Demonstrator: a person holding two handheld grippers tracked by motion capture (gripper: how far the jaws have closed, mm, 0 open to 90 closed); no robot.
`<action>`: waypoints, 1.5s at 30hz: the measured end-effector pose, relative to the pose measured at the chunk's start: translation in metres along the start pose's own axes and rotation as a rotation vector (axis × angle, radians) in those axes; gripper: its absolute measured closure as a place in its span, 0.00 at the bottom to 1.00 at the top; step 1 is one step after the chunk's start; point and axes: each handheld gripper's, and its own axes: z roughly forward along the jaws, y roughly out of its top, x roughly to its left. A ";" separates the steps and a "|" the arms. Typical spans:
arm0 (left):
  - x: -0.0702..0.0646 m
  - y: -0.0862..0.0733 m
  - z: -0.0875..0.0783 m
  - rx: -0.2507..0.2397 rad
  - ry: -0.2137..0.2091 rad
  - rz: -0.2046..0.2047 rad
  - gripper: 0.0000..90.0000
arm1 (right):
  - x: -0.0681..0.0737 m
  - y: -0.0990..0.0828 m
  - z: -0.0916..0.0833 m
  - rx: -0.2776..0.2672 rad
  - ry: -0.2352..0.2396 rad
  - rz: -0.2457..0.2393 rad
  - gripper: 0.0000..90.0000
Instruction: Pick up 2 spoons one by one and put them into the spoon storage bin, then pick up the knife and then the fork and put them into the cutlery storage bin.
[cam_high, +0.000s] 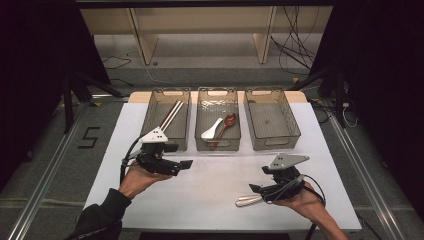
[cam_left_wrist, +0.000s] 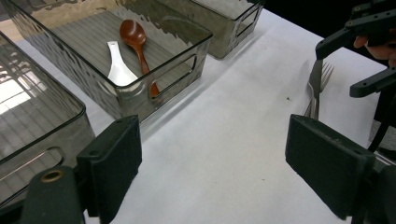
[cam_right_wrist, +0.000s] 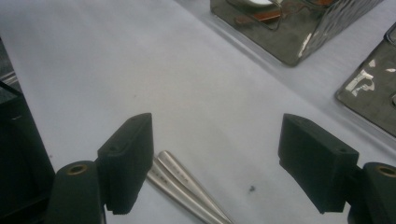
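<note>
Forks' (cam_high: 248, 200) tines are hidden under the right gripper (cam_high: 256, 189) in the high view; two steel handles poke out on the white table (cam_high: 215, 185), and whether there are more than two cannot be told. Right gripper jaws stand wide, nothing clamped, fork handles (cam_right_wrist: 182, 186) lying just beside the left pad. Left gripper (cam_high: 188, 163) hovers near the left bin (cam_high: 150, 112), jaws wide, empty. Three clear bins: left holds chopsticks (cam_high: 171, 114), count unclear; middle bin (cam_high: 217, 146) holds two spoons, white (cam_high: 212, 129) and red-brown (cam_high: 228, 122); right bin (cam_high: 295, 125) looks bare.
</note>
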 end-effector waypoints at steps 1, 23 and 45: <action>0.001 -0.002 0.000 0.001 0.002 -0.008 0.20 | 0.000 0.000 0.000 0.005 -0.008 -0.008 0.31; -0.013 -0.022 -0.019 -0.030 0.030 0.024 0.19 | -0.012 -0.011 0.006 0.149 -0.038 -0.079 0.31; -0.020 -0.030 -0.027 -0.048 0.030 0.066 0.18 | -0.018 -0.019 0.018 0.368 0.003 -0.224 0.34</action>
